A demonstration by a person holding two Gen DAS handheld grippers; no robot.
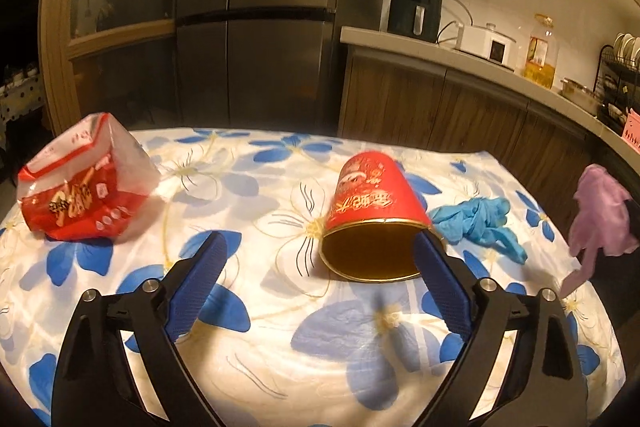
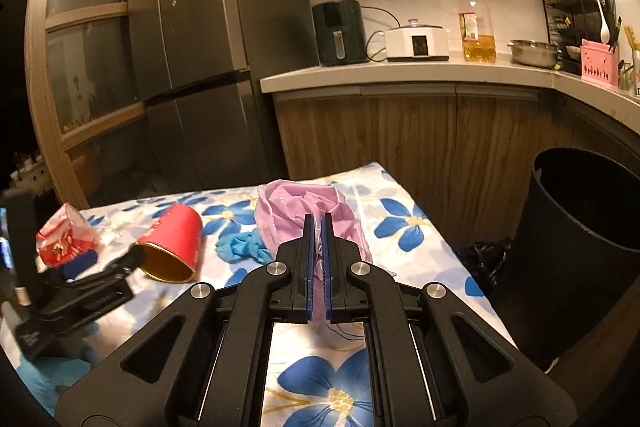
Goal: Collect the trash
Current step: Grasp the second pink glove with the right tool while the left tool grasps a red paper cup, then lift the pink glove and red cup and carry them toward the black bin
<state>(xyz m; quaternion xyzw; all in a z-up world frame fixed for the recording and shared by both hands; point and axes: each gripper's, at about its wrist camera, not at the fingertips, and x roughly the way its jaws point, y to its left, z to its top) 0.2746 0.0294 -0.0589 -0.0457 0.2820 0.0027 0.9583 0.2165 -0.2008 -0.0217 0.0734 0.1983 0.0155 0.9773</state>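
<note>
Right gripper (image 2: pixel 317 227) jaws clamp pink glove (image 2: pixel 296 211); left gripper (image 1: pixel 320 255) gapes, seemingly empty.

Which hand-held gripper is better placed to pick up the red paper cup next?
Left. The left hand-held gripper is open with the tipped red paper cup just ahead between its fingers. The right hand-held gripper is shut on the pink plastic bag.

A dim, warm-lit kitchen is shown: a dark refrigerator (image 2: pixel 200 39) is flanked by a wood-framed glass cabinet (image 2: pixel 86 39) and a pale worktop (image 2: pixel 400 73) over wooden cupboards
</note>
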